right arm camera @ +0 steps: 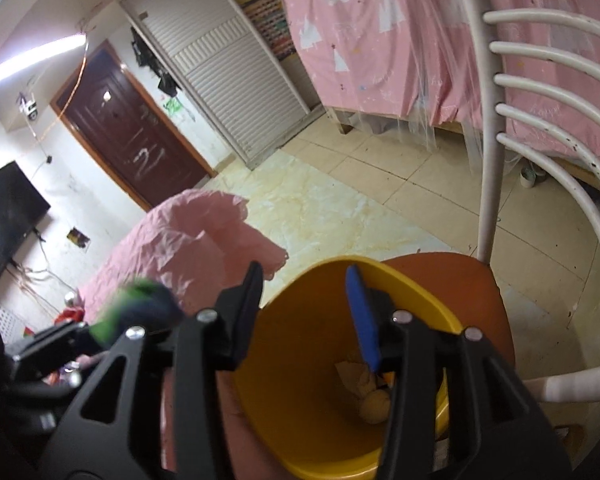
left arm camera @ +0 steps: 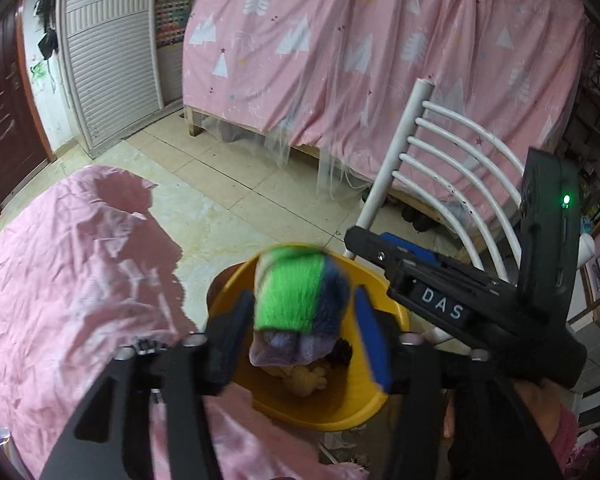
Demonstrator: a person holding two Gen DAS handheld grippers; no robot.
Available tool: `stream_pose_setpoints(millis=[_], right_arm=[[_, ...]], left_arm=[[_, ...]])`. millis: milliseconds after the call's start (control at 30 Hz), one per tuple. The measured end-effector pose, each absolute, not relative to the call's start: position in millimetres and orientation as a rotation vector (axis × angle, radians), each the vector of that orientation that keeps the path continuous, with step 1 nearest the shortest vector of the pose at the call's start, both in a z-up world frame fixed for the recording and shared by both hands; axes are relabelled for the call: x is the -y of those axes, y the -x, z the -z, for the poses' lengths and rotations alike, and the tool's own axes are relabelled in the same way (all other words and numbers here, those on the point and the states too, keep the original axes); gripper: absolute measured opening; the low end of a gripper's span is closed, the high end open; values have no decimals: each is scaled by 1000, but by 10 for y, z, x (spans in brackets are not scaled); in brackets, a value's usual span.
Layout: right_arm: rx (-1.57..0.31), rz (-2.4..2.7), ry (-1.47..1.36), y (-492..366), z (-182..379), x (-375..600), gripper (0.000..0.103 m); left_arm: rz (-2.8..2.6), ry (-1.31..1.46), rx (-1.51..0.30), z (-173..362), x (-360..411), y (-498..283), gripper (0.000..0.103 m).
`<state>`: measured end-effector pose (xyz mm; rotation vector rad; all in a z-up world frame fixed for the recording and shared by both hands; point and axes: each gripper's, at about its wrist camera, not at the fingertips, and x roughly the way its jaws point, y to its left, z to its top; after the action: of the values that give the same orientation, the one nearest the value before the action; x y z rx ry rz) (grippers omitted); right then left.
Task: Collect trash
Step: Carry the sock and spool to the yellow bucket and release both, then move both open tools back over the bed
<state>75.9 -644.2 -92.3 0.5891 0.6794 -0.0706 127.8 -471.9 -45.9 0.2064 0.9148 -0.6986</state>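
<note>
Both tongs apart over the yellow bin

Left gripper (left arm camera: 300,320): blue-padded fingers (left arm camera: 370,340) stand apart. A fuzzy, motion-blurred bundle (left arm camera: 300,292), bright green and dark blue on top with a pale purple underside, sits in the gap between them, directly above the mouth of the yellow bin (left arm camera: 340,408). Neither pad appears to press on it; a sliver of bin shows on each side. Whether it hangs free or brushes a finger, cannot tell through the blur.

Right gripper (right arm camera: 304,312): fingers apart, nothing between them. It points down into the same yellow bin (right arm camera: 300,360). In the left wrist view the right gripper (left arm camera: 440,292) shows as a black body with a white label, just beside the bin's far rim.

Bin contents: crumpled tan paper trash (right arm camera: 364,392) lies at the bottom, also seen in the left wrist view as pale lumps (left arm camera: 304,376).

Bin stands on an orange-brown chair seat (right arm camera: 460,280); white slatted chair back (right arm camera: 540,92) rises behind it.

Surroundings: crinkled pink sheet (left arm camera: 80,280) just left of the bin. Tiled floor (left arm camera: 240,184) beyond. Pink tree-print curtain (left arm camera: 380,48) over a bed frame at the back. Dark red door (right arm camera: 132,128) and white louvred wardrobe (right arm camera: 236,80) on the far wall.
</note>
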Motion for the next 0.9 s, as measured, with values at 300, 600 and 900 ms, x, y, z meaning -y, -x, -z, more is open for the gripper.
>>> stream_pose_setpoints(millis=[300, 600, 900], right_arm=[[-657, 71, -600, -717, 873, 6440, 42], [-663, 19, -444, -895, 680, 5827, 58], [-688, -82, -360, -1305, 484, 5059, 58]], left_arm=[[691, -194, -907, 363, 4566, -1184, 57], [609, -113, -824, -61, 3787, -1230, 66], [475, 0, -785, -314, 2829, -1480, 66]])
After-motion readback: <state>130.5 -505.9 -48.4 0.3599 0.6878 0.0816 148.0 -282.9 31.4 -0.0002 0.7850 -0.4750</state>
